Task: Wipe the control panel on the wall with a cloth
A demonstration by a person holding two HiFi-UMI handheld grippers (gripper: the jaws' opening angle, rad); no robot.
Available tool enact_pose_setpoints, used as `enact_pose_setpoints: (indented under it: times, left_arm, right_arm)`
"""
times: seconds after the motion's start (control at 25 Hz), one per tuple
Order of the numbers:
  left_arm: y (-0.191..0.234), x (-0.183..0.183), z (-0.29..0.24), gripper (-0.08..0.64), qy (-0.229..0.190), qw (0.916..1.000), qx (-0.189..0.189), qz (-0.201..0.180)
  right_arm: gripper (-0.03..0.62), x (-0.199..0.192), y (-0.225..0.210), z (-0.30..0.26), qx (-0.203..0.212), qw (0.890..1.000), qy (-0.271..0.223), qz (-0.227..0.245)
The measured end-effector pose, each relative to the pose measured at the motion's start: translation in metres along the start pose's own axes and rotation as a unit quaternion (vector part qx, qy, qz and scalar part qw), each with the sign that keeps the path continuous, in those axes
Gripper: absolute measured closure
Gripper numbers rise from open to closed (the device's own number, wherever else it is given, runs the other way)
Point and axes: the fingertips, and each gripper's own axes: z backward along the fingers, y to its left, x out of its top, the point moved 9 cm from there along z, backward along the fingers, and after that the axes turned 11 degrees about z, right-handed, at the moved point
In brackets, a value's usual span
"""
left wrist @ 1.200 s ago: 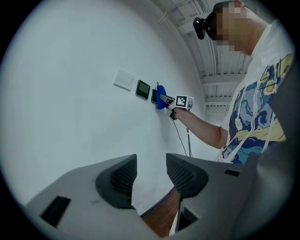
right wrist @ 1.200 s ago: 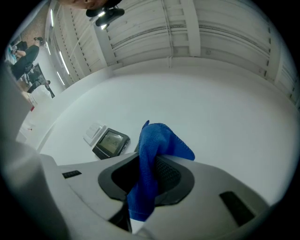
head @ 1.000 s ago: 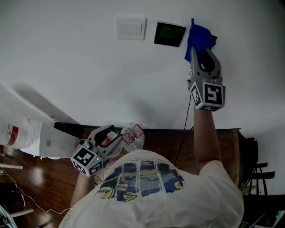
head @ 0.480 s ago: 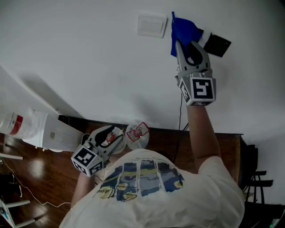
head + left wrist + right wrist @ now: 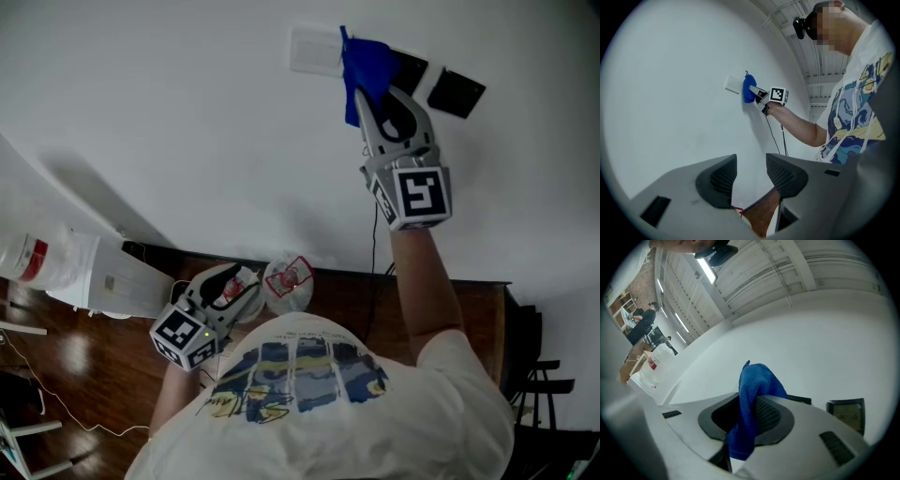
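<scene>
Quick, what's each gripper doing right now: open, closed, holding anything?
Left gripper: open, nothing between its jaws.
Right gripper: closed, holding the blue cloth.

A white wall plate [image 5: 311, 52] — dark wooden cabinet [image 5: 483, 319] below, cable [image 5: 372, 272] hanging.

dim, flat light | soft wall shadows | fisheye edges dark | faces mosaicked
</scene>
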Motion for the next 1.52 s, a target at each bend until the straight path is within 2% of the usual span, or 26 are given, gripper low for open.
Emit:
enact_pose_setpoints:
  times: [0.16, 0.36, 0.64, 0.84, 1.0, 1.2, 1.52]
  left_arm:
    - [-0.003, 0.004, -0.014, 0.385, 0.001, 0.9999, -0.011, 0.001]
    - [-0.021, 0.008, -0.056, 0.383, 0.01, 0.9985, -0.052, -0.009]
    - [-0.052, 0.011, -0.104, 0.383, 0.023, 0.9963, -0.08, -0.018]
    - [-0.066, 0.015, -0.123, 0.383, 0.032, 0.9964, -0.076, -0.017]
    - [-0.073, 0.018, -0.127, 0.383, 0.027, 0.9973, -0.067, -0.016]
    - [-0.064, 0.017, -0.112, 0.383, 0.014, 0.9988, -0.046, -0.011]
    - [-0.033, 0.016, -0.074, 0.384, 0.015, 0.9996, -0.024, -0.004]
  right_arm:
    - [0.499, 0.009, -0.019, 0.037, -0.015, 1.0, -0.001, 0.016]
    - [0.499, -0.005, -0.066, 0.086, -0.059, 0.997, 0.034, 0.037]
    - [0.499, -0.048, -0.139, 0.135, -0.129, 0.988, 0.08, 0.012]
    - [0.499, -0.068, -0.171, 0.136, -0.141, 0.986, 0.083, -0.005]
    - [0.499, -0.075, -0.175, 0.123, -0.132, 0.988, 0.076, -0.012]
    - [0.499, -0.074, -0.158, 0.103, -0.122, 0.99, 0.064, -0.013]
    - [0.5, -0.062, -0.129, 0.086, -0.16, 0.983, 0.091, 0.022]
